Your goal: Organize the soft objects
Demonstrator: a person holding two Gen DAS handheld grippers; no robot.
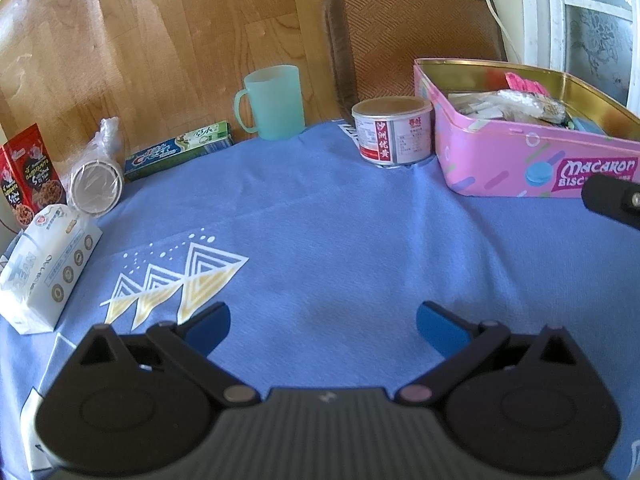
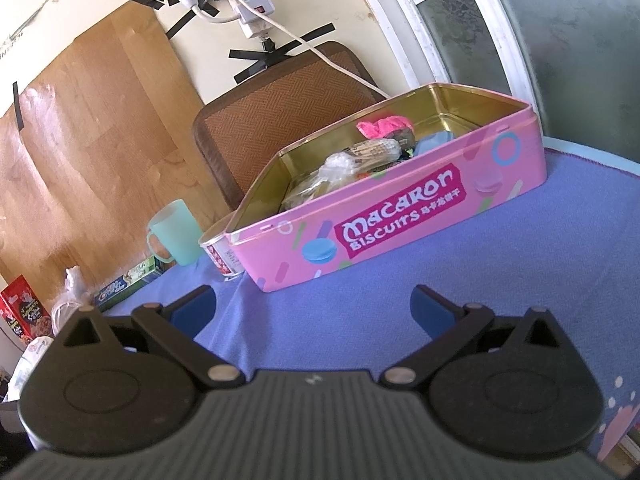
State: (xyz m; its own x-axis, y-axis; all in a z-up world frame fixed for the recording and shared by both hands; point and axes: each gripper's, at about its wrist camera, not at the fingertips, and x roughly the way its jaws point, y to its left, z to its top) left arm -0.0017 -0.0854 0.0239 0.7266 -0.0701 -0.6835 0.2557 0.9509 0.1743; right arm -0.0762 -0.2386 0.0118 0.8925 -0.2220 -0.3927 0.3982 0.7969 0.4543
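A pink macaron biscuit tin [image 1: 516, 160] stands open at the right of the blue cloth; it also shows in the right wrist view [image 2: 400, 220]. Inside lie soft items: a pink piece [image 2: 384, 126], a blue piece [image 2: 436, 142] and crumpled plastic bags [image 2: 340, 166]. A white tissue pack [image 1: 48, 268] lies at the left edge. My left gripper [image 1: 323, 326] is open and empty above the cloth's middle. My right gripper [image 2: 314, 312] is open and empty just in front of the tin; part of it shows in the left wrist view [image 1: 612, 198].
Along the far edge stand a mint green mug [image 1: 276, 100], a toothpaste box [image 1: 180, 150], a small can [image 1: 394, 130], bagged paper cups [image 1: 96, 184] and a red cookie box [image 1: 30, 172]. A brown chair [image 1: 408, 40] stands behind the table.
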